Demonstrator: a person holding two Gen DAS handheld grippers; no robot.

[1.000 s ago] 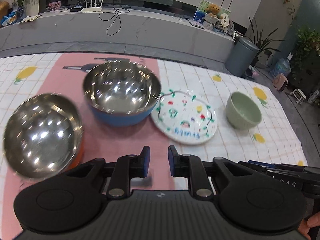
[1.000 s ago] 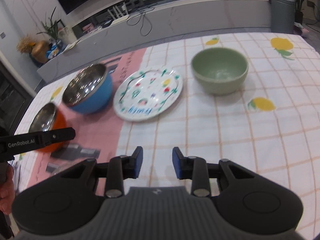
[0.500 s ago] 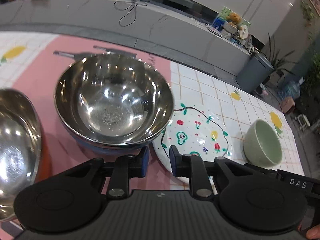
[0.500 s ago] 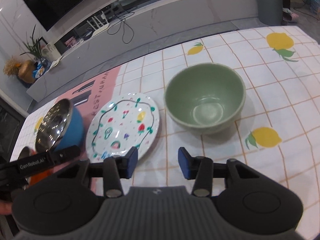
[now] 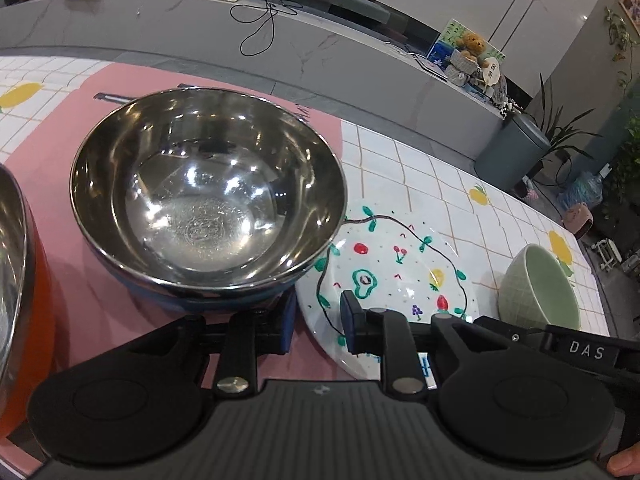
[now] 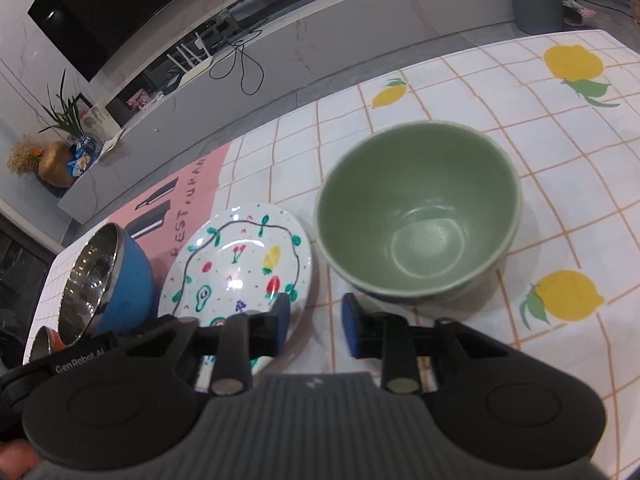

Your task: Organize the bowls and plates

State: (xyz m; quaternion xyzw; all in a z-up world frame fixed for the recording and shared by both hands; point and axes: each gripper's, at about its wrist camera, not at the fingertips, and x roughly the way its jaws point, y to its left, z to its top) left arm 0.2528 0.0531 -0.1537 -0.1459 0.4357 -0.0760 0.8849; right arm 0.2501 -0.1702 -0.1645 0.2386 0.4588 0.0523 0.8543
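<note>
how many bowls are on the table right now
3: an orange bowl at the far left edge, mostly cut off; a blue steel-lined bowl on the pink mat; a green bowl right of the painted plate. Others may lie outside the views.

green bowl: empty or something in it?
Empty. The right wrist view looks straight into the green bowl: bare glazed bottom, nothing inside. It stands upright on the tablecloth, beside the plate.

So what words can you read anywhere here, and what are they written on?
"DAS": white letters on the black bar at the lower right of the left view.
"GenRobot.AI": on the black bar at the lower left of the right view.
"REST", then letters too warped to be sure of: on the pink mat.
Blue writing on the painted plate: hidden by the grippers, unreadable.
</note>
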